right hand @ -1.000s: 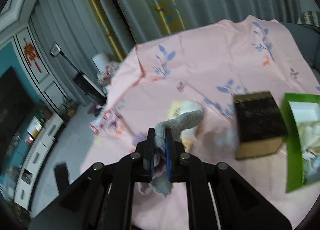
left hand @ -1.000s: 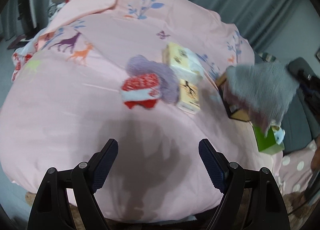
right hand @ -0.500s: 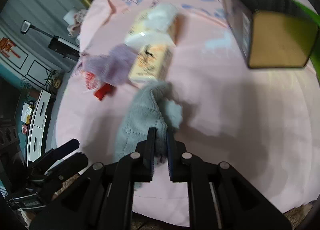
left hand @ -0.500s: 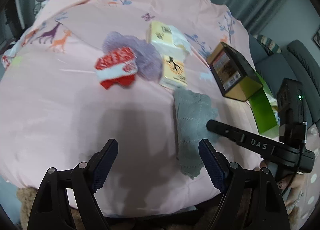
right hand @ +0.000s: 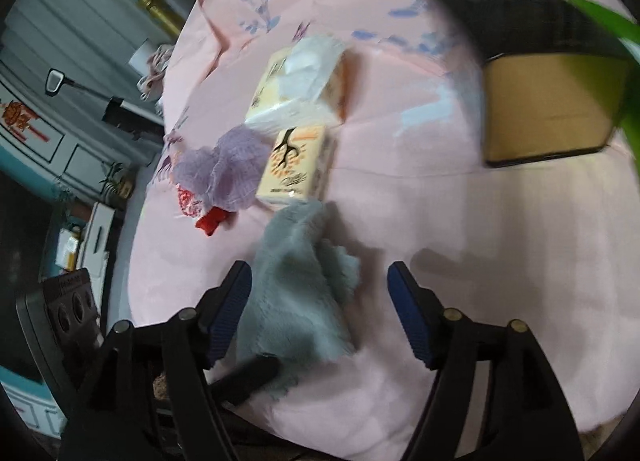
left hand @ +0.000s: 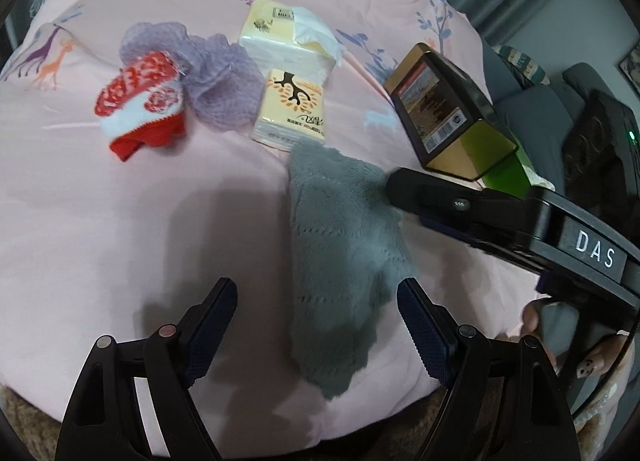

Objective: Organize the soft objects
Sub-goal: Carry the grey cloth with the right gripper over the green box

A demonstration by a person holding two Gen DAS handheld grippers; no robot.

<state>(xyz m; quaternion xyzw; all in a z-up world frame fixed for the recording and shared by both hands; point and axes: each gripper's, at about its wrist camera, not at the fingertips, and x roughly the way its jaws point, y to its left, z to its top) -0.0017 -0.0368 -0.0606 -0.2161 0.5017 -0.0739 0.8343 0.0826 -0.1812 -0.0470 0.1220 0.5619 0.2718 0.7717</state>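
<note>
Right wrist view: the right gripper (right hand: pixel 318 301) has just been opening, and its jaws now stand spread with the grey fleece cloth (right hand: pixel 298 293) lying loose between them, slumped against the left pad but no longer pinched. The cloth rests on the pink sheet (right hand: pixel 460 261), its far tip touching the small tissue pack (right hand: pixel 294 165) straight ahead of the fingers. In the left wrist view the left gripper (left hand: pixel 316 325) is spread too, empty, with the cloth's near end lying between its jaws.

Risks from here — the fleece may cling to the ribbed left pad and be dragged off its spot if that gripper pulls away. Both tools crowd the same cloth, so a careless move could knock them together or rumple it. Its near edge lies close to the edge of the sheet; a tug toward the tools could slide it off. The knitted hat (left hand: pixel 140 101) and the purple mesh puff (left hand: pixel 212 73) lie well ahead to the left — untouched.
</note>
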